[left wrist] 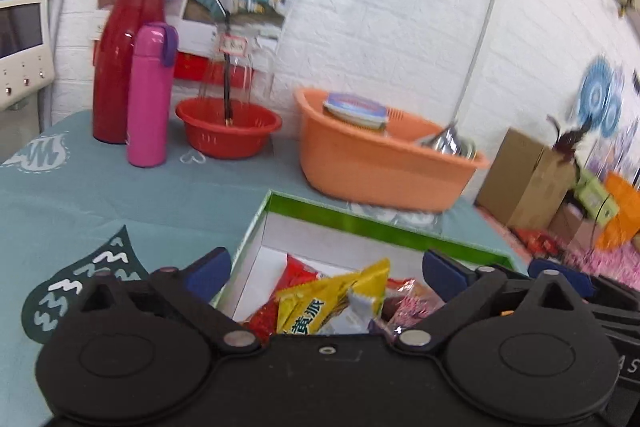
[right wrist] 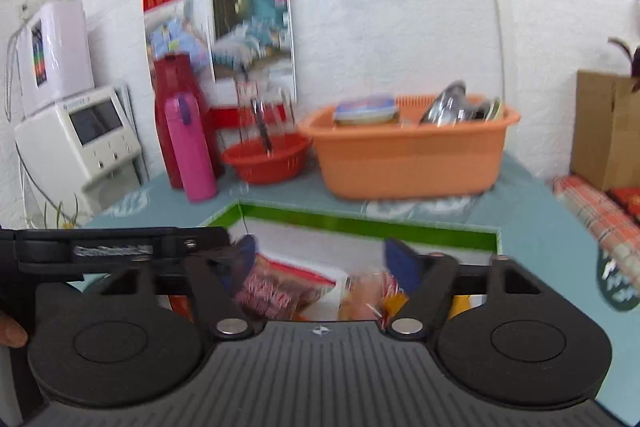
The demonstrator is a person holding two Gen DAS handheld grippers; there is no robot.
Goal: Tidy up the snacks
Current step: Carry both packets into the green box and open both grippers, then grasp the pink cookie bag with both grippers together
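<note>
- Left gripper (left wrist: 326,269): fingers spread wide, gripping nothing, poised over the green-rimmed box (left wrist: 384,225).
- Right gripper (right wrist: 318,259): fingers spread, empty, above the same box (right wrist: 360,225).
- Bare blue-grey tablecloth (left wrist: 120,199) lies left of the box; the orange basin (left wrist: 380,167) sits near its far edge.
- Snack packets (left wrist: 332,301) lie inside the box, including a yellow one.
- Basin contents: a tin and metalware.

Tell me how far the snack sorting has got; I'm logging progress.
Done: several packets, including a yellow packet, lie in the green-rimmed box. In hand: nothing; left gripper and right gripper are open above it. Left: no loose snacks show on the table.
</note>
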